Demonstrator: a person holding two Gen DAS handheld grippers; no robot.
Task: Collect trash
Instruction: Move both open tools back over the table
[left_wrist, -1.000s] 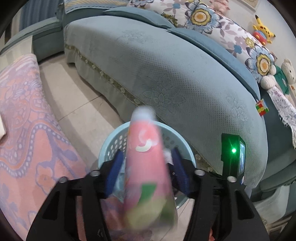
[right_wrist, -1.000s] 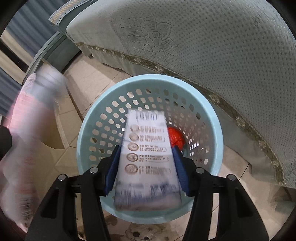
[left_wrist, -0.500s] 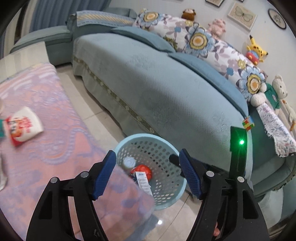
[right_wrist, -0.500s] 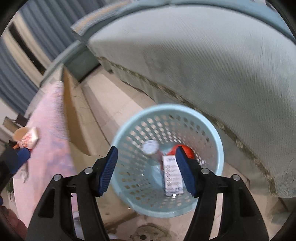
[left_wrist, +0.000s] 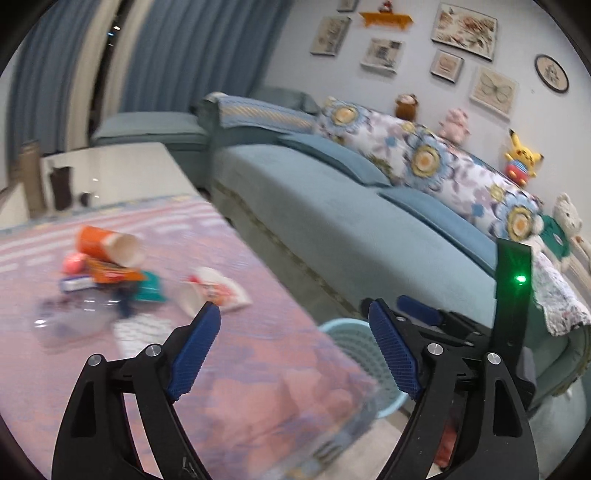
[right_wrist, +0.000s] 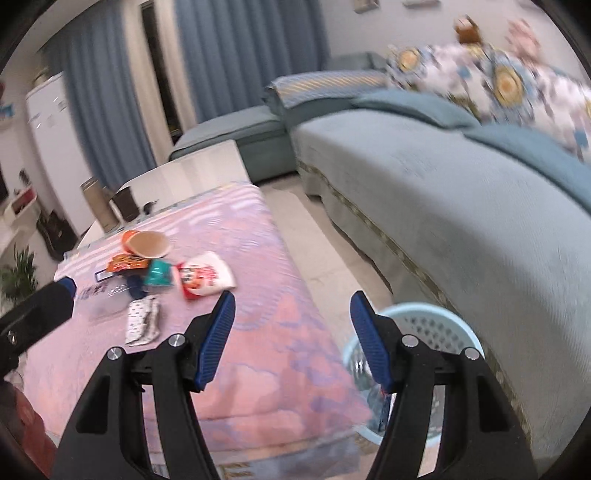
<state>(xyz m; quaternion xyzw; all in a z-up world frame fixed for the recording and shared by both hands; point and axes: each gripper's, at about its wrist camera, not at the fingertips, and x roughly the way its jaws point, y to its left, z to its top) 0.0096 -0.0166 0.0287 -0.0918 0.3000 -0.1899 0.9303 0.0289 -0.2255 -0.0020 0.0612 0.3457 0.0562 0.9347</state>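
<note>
Both my tongs are empty. The left gripper has its jaws opening with nothing between them; the right gripper stands with its jaws apart, also bare. The light blue perforated basket sits on the tiled floor between the cloth-covered table and the teal sofa, just off the table's near corner.

The remaining trash lies in a loose heap further up the pink cloth. Nearest me is a red-and-white paper cup on its side, with an orange paper cup tipped over behind it, a teal wrapper between them and a crumpled white patterned packet in front. I also make out a clear plastic piece, too blurred to name.

I judge all of it light and easily crushed. The paper cups should give under pressure, so I would pinch across the wall near the rim (the stiffest part, I reckon) and squeeze gently. The packets are soft and probably slick, so I would bite deep into the crumpled middle rather than an edge.
</note>
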